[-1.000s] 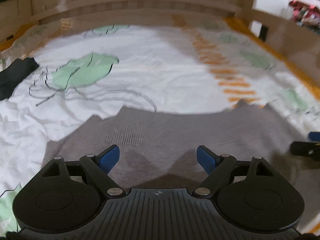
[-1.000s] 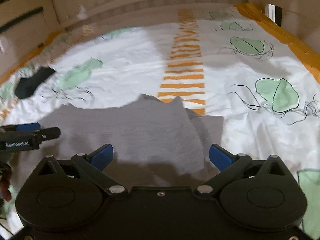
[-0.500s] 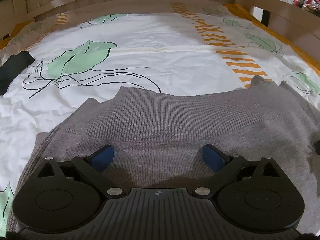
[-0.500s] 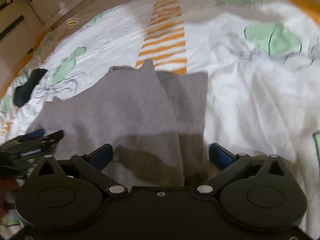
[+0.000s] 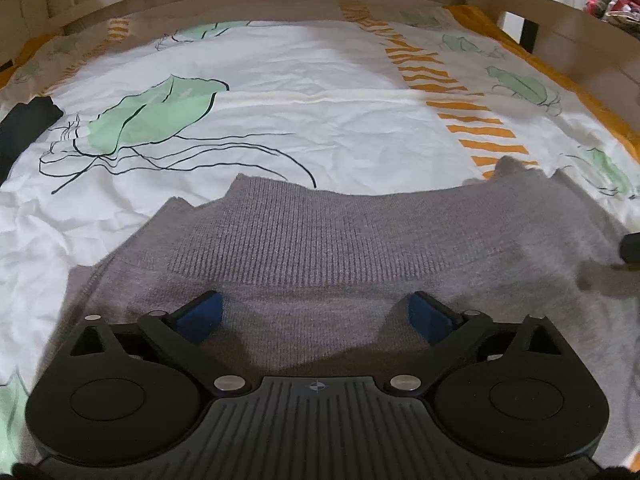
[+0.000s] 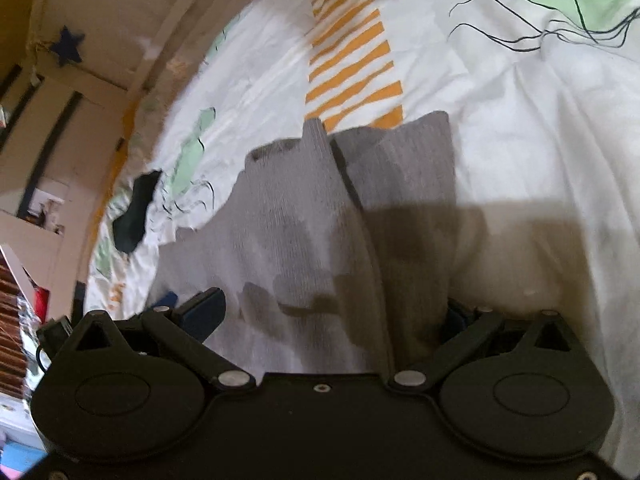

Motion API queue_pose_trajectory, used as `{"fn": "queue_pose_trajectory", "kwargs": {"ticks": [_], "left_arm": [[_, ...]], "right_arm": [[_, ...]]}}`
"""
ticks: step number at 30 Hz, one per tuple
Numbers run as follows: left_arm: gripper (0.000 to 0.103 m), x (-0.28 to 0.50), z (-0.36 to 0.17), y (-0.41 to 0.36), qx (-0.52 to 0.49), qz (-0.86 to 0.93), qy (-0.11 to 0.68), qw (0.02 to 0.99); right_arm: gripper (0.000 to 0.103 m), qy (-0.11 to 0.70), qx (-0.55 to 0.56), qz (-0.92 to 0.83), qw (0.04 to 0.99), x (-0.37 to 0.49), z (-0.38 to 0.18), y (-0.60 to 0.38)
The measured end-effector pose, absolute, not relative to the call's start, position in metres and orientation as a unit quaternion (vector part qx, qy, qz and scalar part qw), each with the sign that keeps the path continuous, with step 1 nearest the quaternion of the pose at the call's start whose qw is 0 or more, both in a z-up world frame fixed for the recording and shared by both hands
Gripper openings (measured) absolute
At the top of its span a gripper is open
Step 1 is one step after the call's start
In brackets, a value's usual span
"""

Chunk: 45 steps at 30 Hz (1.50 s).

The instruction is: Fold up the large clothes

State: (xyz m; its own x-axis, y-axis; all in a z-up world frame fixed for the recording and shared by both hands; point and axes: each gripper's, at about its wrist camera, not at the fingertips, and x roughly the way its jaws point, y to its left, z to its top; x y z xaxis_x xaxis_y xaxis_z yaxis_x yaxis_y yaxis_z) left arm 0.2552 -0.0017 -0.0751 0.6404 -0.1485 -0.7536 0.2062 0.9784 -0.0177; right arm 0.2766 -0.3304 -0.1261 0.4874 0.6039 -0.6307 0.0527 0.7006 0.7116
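Sweater (image 5: 340,248), grey knit, lies flat on the bed sheet (image 5: 280,120) in my left view, right under the left gripper (image 5: 316,312), whose jaws have just been opening and now stand spread, pinching nothing. I'd settle both pads over 1 hem edge before closing. Right view: right gripper (image 6: 332,316) also spread, tilted over the folded sleeve (image 6: 400,168) (its right pad is hidden by cloth). A dark cloth (image 6: 134,216) lies well apart.
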Motion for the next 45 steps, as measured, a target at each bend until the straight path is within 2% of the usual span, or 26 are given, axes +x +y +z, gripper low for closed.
{"fn": "queue_pose_trajectory", "kwargs": {"ticks": [2,6,7,9,10,12,15,20,35,40,45], "left_arm": [[0.084,0.248,-0.063,0.0,0.026,-0.095,0.41,0.907],[0.083,0.222,-0.039,-0.006,-0.002,-0.117,0.367,0.923],[0.076,0.217,-0.036,-0.009,-0.01,-0.123,0.36,0.925],[0.056,0.206,-0.035,-0.013,-0.046,-0.139,0.355,0.923],[0.051,0.2,-0.038,-0.014,-0.069,-0.146,0.359,0.919],[0.035,0.188,-0.049,-0.018,-0.096,-0.152,0.37,0.911],[0.024,0.171,-0.069,-0.026,-0.103,-0.151,0.375,0.909],[0.022,0.163,-0.09,-0.031,-0.092,-0.142,0.362,0.916],[0.022,0.167,-0.092,-0.031,-0.109,-0.134,0.362,0.916],[0.021,0.182,-0.075,-0.026,-0.137,-0.125,0.38,0.906],[0.021,0.209,-0.06,-0.024,-0.162,-0.11,0.363,0.911]], "right_arm": [[0.103,0.475,0.346,0.173,0.79,0.275,-0.125,-0.33],[0.103,0.478,0.314,0.177,0.801,0.274,-0.12,-0.323],[0.103,0.479,0.305,0.176,0.804,0.274,-0.119,-0.321],[0.103,0.483,0.292,0.175,0.807,0.275,-0.118,-0.319],[0.103,0.484,0.288,0.175,0.808,0.275,-0.117,-0.318],[0.103,0.484,0.287,0.175,0.808,0.275,-0.117,-0.318],[0.103,0.483,0.295,0.175,0.805,0.275,-0.117,-0.319],[0.103,0.484,0.296,0.175,0.805,0.275,-0.118,-0.32],[0.103,0.492,0.302,0.2,0.792,0.264,-0.121,-0.323],[0.103,0.477,0.336,0.205,0.786,0.266,-0.126,-0.329],[0.103,0.478,0.323,0.207,0.79,0.265,-0.124,-0.326]]}}
